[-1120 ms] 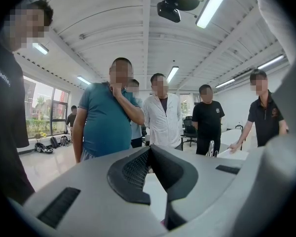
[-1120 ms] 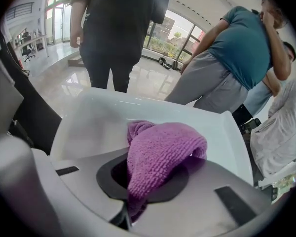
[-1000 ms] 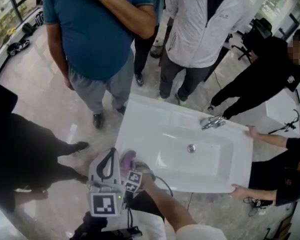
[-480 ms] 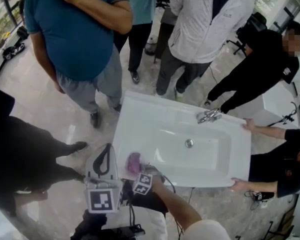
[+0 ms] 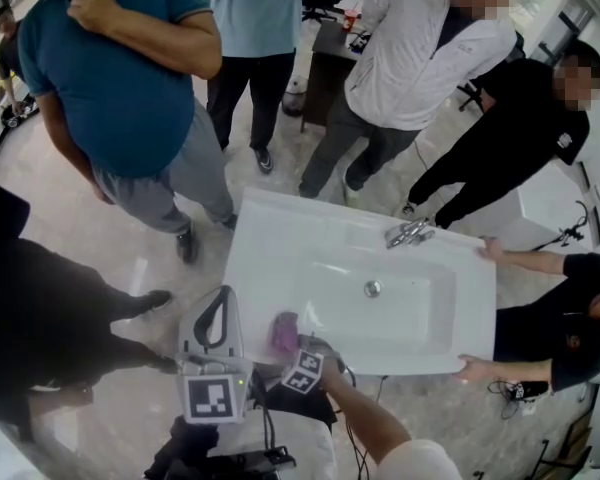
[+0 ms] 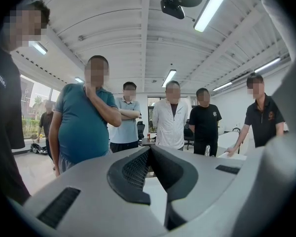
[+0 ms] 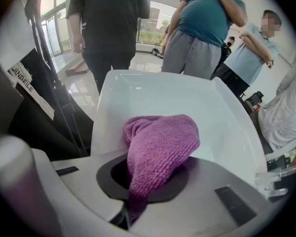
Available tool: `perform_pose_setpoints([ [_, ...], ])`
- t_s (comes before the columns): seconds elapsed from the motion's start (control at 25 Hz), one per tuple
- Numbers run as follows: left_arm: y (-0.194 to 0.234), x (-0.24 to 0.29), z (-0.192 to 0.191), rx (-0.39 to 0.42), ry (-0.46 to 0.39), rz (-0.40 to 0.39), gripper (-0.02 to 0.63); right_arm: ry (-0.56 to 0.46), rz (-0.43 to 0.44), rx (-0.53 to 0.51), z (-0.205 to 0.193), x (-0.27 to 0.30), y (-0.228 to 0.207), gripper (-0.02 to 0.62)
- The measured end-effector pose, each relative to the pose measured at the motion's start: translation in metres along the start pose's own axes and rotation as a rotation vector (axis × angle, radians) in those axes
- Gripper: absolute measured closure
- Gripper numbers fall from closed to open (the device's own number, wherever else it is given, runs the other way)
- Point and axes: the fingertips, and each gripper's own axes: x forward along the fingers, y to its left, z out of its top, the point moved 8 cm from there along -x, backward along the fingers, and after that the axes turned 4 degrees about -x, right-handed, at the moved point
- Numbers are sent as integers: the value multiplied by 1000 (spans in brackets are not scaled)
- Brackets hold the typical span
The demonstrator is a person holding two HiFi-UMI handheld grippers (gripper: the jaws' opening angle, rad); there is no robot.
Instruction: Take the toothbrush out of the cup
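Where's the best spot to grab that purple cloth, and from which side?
A gathered bunch, from above, as the right gripper does: its jaws are shut on a fold of the purple cloth, and the rest flops forward over the sink. Limp and handleless, it should hold by any pinched bunch.

Sink: 1.
Faucet, at its 1 o'clock: 1.
Drain: 1.
Purple cloth, at its 8 o'clock: 1.
Grippers: 2, left gripper and right gripper.
Onlookers, left gripper view: 7.
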Motion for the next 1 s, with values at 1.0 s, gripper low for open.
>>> perform_pose_setpoints([
  [1.0,12,13,8,-5,-38,-29,597,-630,-390,564,10,-171,-88,568],
])
